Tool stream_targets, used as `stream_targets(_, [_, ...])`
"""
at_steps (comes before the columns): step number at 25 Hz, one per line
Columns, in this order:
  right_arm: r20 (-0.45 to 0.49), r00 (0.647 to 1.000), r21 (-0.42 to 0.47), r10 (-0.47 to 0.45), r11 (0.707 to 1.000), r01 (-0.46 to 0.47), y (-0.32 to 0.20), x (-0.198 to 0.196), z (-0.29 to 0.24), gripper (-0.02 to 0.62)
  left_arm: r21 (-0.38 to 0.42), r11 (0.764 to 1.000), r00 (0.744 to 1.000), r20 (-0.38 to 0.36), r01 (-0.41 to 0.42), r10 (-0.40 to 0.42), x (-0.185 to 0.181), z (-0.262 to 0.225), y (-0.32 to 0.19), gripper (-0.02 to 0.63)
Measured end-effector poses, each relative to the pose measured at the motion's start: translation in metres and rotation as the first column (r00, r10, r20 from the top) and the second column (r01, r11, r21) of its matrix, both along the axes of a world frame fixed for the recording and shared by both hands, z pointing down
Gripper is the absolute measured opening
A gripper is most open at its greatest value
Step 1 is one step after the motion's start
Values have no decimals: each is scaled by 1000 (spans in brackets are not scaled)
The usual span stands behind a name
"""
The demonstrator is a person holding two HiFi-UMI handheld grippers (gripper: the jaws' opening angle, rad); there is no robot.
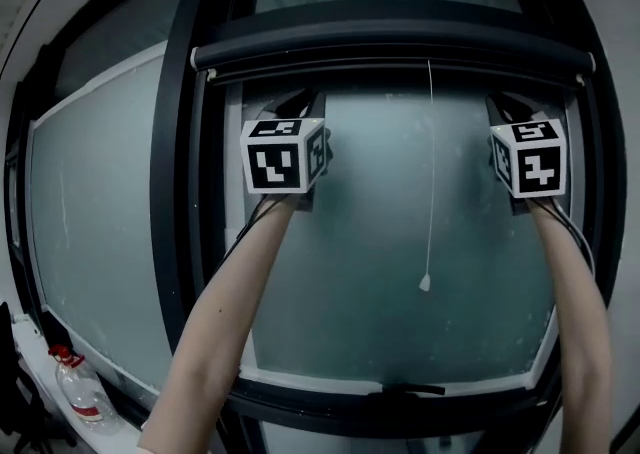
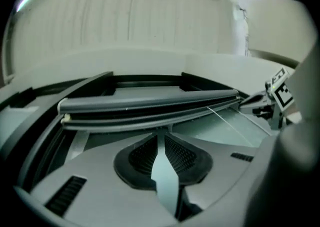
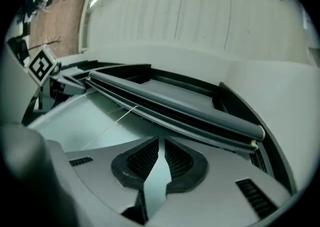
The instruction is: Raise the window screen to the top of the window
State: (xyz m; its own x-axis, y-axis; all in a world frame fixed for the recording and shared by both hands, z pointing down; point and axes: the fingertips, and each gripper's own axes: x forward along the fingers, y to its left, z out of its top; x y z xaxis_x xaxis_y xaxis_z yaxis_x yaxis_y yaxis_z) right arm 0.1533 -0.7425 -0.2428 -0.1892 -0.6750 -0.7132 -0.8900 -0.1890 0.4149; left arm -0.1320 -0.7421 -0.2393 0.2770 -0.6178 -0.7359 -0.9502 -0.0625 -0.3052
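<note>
The window screen's dark bar (image 1: 390,47) sits rolled up near the top of the window frame, its thin pull cord (image 1: 430,172) hanging down the frosted glass. My left gripper (image 1: 300,102) is raised just under the bar's left part, my right gripper (image 1: 505,102) under its right end. In the left gripper view the bar (image 2: 150,105) crosses just beyond the gripper (image 2: 161,133), whose tips meet with nothing between them. The right gripper view shows the same: the bar (image 3: 190,106) lies ahead of the shut, empty gripper (image 3: 160,140).
A cord pull (image 1: 425,283) dangles mid-pane between my arms. A dark window handle (image 1: 415,390) sits on the lower frame. A second pane (image 1: 100,212) lies to the left, with a plastic bottle (image 1: 80,387) on the sill below it.
</note>
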Motion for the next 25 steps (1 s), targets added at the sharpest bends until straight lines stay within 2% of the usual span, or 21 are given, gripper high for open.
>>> stream_targets(3, [84, 992, 24, -96, 995, 95, 8, 4, 46, 43, -58, 991, 989, -95, -122, 116, -1, 58, -13, 48])
stream_targets(6, [135, 968, -28, -213, 976, 218, 5, 5, 105, 43, -106, 982, 975, -175, -154, 134, -6, 129, -22, 43])
stream_targets(7, [160, 956, -53, -246, 965, 257, 2, 7, 127, 43, -132, 982, 978, -176, -133, 109, -7, 155, -25, 41])
stream_targets(9, [201, 939, -107, -279, 947, 304, -7, 9, 173, 41, -190, 980, 994, -105, -56, 36, 0, 208, -27, 41])
stream_targets(11, [204, 942, -165, -267, 939, 302, -20, 9, 217, 34, -222, 975, 1000, -5, 19, -21, 11, 252, -26, 38])
stream_targets(13, [188, 949, -222, -252, 931, 291, -30, 2, 263, 31, -252, 967, 999, 29, 40, -34, 16, 291, -23, 34])
stream_targets(17, [200, 941, -318, -272, 891, 325, -29, -21, 362, 21, -363, 932, 1000, 11, 7, -3, 20, 373, -15, 31])
stream_targets(20, [141, 951, -402, -275, 862, 309, -24, -40, 427, 21, -429, 903, 1000, 14, 15, -9, 20, 433, -4, 31])
stream_targets(22, [138, 950, -454, -279, 835, 311, -16, -46, 467, 21, -464, 886, 1000, -19, 1, -11, 16, 470, 4, 31])
stream_targets(25, [176, 931, -497, -319, 788, 364, 8, -54, 519, 21, -496, 867, 996, -90, -35, -11, 7, 520, 17, 32])
